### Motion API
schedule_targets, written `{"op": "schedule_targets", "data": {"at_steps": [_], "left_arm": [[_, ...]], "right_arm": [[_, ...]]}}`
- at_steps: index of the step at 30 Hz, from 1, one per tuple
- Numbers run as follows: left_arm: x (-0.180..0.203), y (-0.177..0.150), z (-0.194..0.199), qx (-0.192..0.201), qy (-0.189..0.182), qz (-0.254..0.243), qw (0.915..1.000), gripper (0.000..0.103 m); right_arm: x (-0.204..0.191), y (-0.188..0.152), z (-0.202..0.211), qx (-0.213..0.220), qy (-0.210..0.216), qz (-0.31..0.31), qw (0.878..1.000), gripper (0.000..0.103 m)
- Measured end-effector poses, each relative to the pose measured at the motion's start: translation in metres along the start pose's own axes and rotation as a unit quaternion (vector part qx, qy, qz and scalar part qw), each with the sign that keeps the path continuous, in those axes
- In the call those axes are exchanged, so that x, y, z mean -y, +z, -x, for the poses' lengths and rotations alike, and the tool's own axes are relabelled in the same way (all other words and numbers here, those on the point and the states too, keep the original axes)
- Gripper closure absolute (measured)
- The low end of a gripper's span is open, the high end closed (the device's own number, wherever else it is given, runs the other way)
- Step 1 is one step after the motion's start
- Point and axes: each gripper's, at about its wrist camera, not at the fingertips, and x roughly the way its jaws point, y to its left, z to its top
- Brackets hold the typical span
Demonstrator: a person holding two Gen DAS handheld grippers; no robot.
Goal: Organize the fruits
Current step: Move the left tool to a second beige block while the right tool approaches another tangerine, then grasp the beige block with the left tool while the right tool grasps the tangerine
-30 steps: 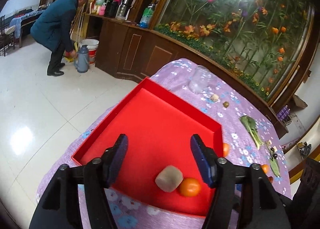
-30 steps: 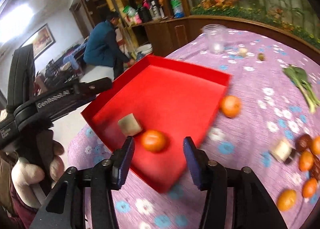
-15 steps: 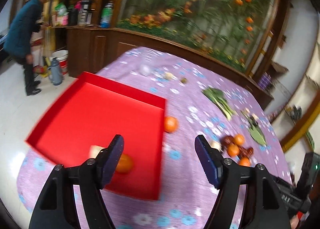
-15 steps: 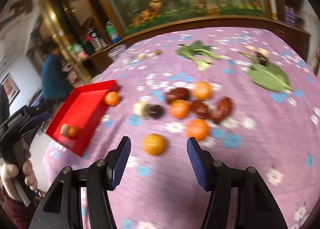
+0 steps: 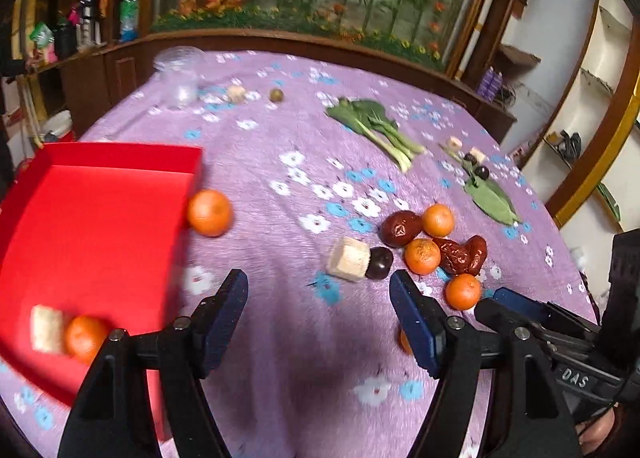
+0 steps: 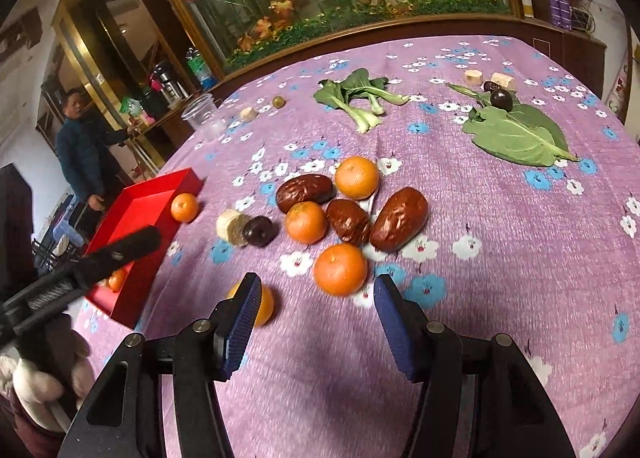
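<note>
Right wrist view: the right gripper hangs over the purple flowered tablecloth with its jaws about half open, after opening a little more just now. Nothing is between the blue pads and they touch no fruit. An orange lies just in front of the gap. A second orange sits partly behind the left pad. Beyond them is a loose cluster: two more oranges, three brown dates, a dark plum and a pale cut piece beside it. Farther left, one orange lies against the wall of the red tray.

In the left wrist view, the left gripper is also about half open, having widened a little, and it holds nothing; only cloth shows between its pads. The same red tray lies to its left, with an orange and a pale piece inside, both blurred. Green leaves and a clear cup lie farther back.
</note>
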Motion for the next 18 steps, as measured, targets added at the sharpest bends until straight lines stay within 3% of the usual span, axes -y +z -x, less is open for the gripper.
{"op": "schedule_targets", "data": {"at_steps": [6,9,11,15,18], "left_arm": [[0.006,0.01,-0.036,-0.02,-0.004,-0.017,0.9997,0.032],[0.01,0.012,-0.047,-0.028,-0.008,-0.03,0.9991,0.046],[0.013,0.011,-0.054,-0.037,-0.013,-0.04,0.9984,0.065],[0.016,0.012,-0.056,-0.03,-0.028,-0.049,0.998,0.073],[0.017,0.012,-0.057,-0.026,-0.03,-0.055,0.9977,0.074]], "right_arm": [[0.003,0.005,-0.016,-0.012,-0.015,-0.001,1.0,0.04],[0.002,0.006,-0.021,-0.015,-0.02,0.003,1.0,0.04],[0.002,0.006,-0.024,-0.017,-0.025,0.007,1.0,0.04],[0.002,0.007,-0.029,-0.021,-0.035,0.01,0.999,0.04],[0.003,0.007,-0.033,-0.024,-0.039,0.011,0.999,0.04]]}}
